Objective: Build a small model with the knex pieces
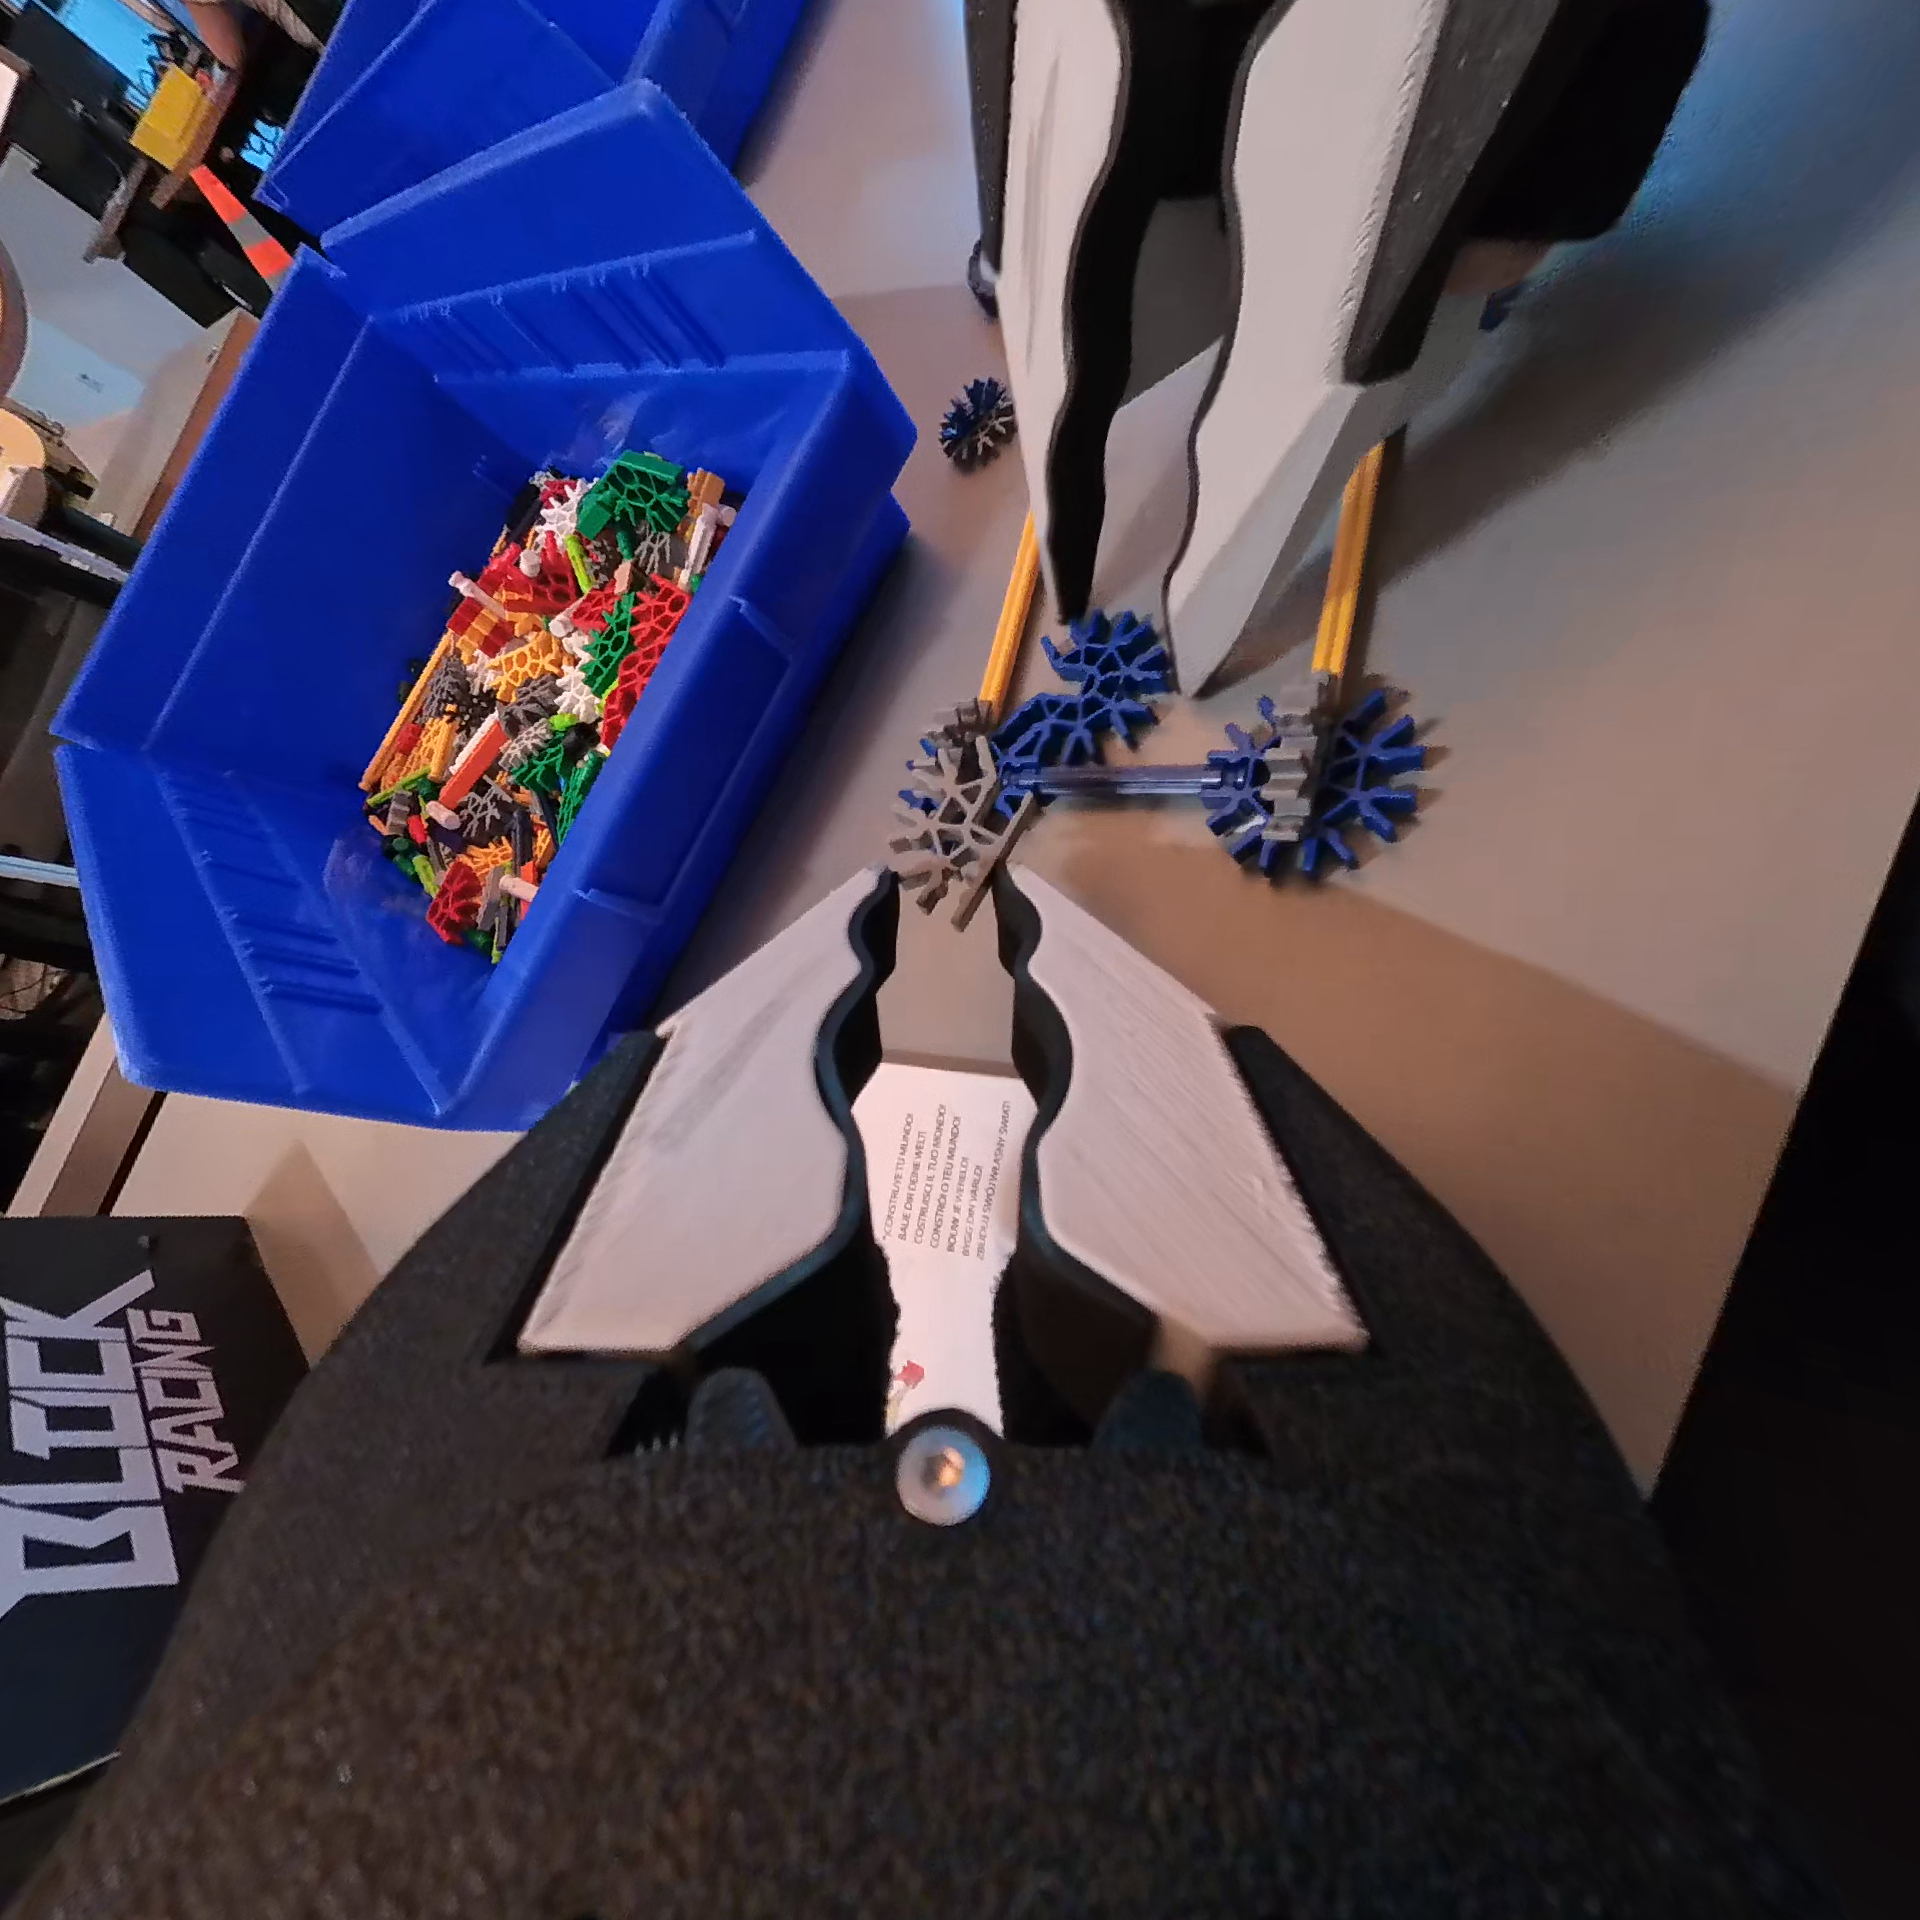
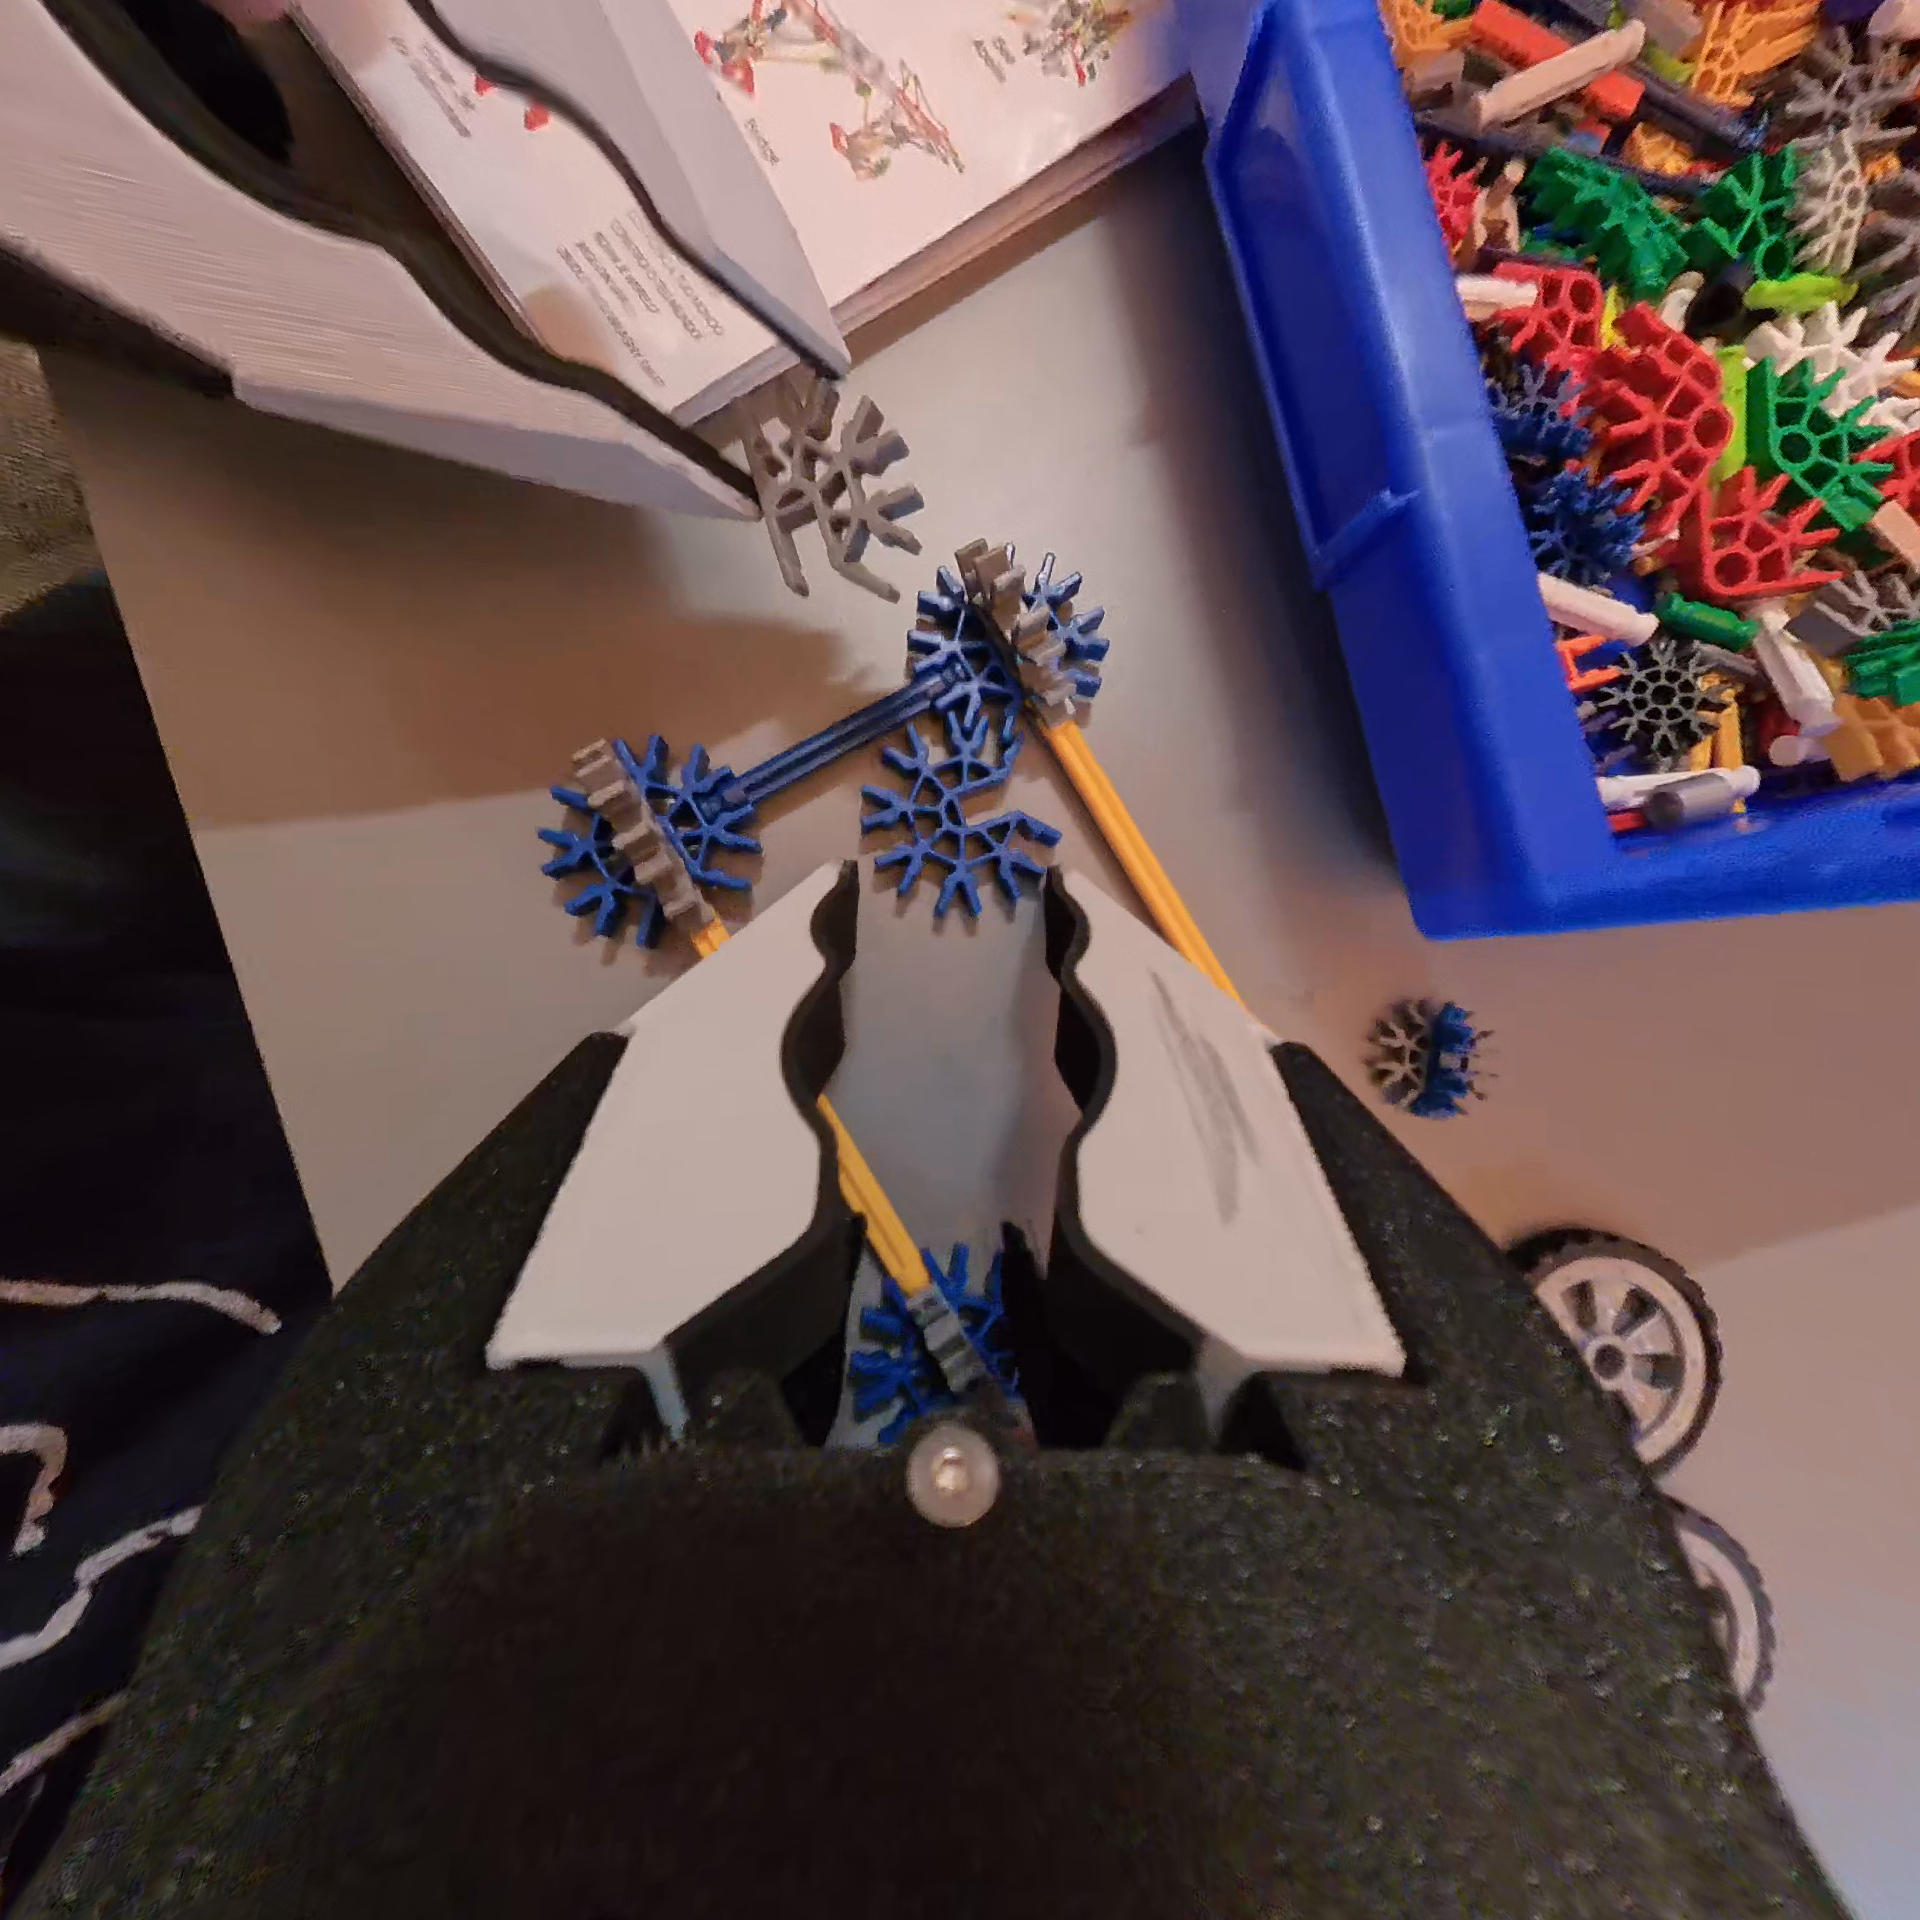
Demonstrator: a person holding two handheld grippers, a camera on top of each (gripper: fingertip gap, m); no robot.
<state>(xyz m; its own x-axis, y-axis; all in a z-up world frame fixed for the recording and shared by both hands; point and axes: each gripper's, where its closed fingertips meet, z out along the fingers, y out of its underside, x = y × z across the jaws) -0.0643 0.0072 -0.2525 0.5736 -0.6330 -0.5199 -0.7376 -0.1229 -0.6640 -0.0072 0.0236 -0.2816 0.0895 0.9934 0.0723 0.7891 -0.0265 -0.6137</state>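
Observation:
My left gripper (image 1: 943, 883) is shut on a grey snowflake connector (image 1: 951, 821) and holds it tilted beside the near hub of a small frame on the table. It also shows in the right wrist view (image 2: 795, 442), gripping that grey connector (image 2: 831, 488). The frame has two blue-and-grey hubs (image 2: 649, 831) (image 2: 1013, 644) joined by a blue rod (image 2: 831, 743), with yellow rods (image 2: 1122, 821) running back. My right gripper (image 2: 951, 878) grips a flat blue connector (image 2: 951, 821) by its edges, next to the frame. The left wrist view shows it coming down from above (image 1: 1132, 644).
A blue bin (image 1: 312, 623) full of mixed coloured pieces stands beside the frame; it also shows in the right wrist view (image 2: 1351, 416). A loose small blue-grey hub (image 2: 1429, 1055), two grey wheels (image 2: 1621, 1340), an instruction booklet (image 2: 935, 104) and a black box (image 1: 94, 1455) lie around. My right fingertips sit around 7 centimeters from my left ones.

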